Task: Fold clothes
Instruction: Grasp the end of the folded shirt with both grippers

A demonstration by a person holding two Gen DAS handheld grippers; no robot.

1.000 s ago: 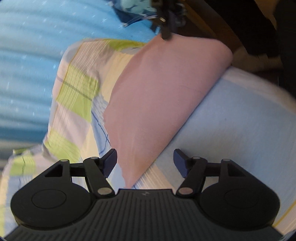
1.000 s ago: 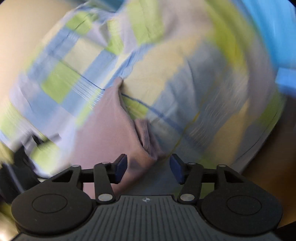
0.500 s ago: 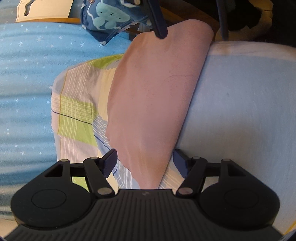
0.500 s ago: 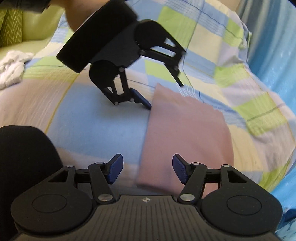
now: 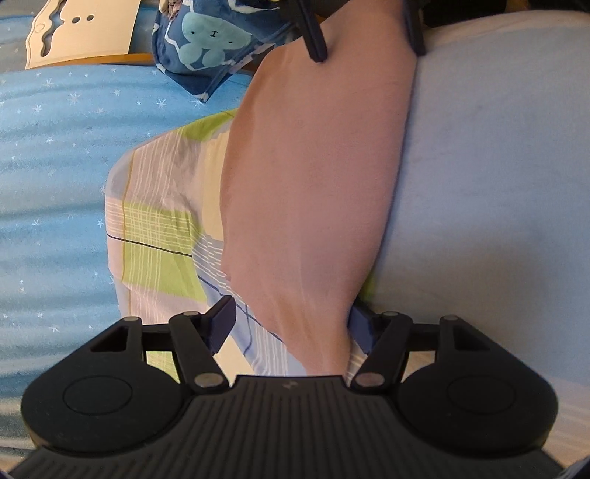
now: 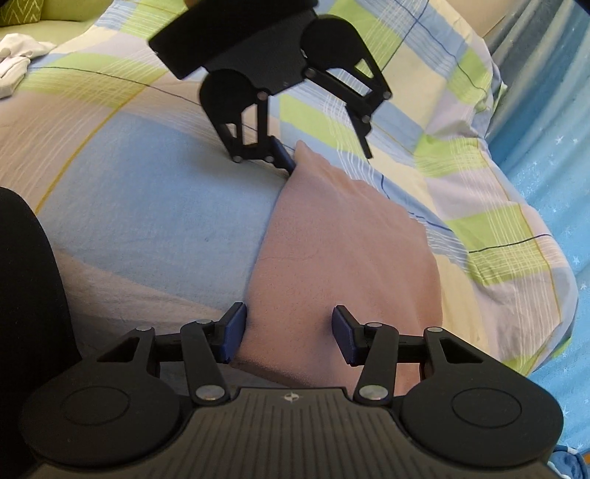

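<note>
A folded pink cloth [image 5: 313, 184] lies flat on a checked bedsheet [image 5: 158, 235]. My left gripper [image 5: 291, 324] is open, with the near end of the cloth between its fingers; the right pad presses against the cloth's edge. In the right wrist view, the same pink cloth [image 6: 343, 250] runs away from my open right gripper [image 6: 289, 333], which straddles its near end. The left gripper [image 6: 326, 153] shows at the far end, tilted down, one blue pad touching the cloth's corner. The right gripper's fingertips [image 5: 315, 40] stand on the far end in the left wrist view.
A star-patterned blue blanket [image 5: 51, 154] lies beside the sheet. A dark blue cartoon-print fabric [image 5: 210, 40] and a cream card [image 5: 84, 29] sit beyond it. A white garment [image 6: 14, 59] lies far left, and a person's dark-clothed leg [image 6: 25, 294] is at the left edge.
Both grippers have come down onto opposite ends of the pink cloth. The right view has swung round from a blur to face the left gripper, and its jaws have narrowed slightly.
</note>
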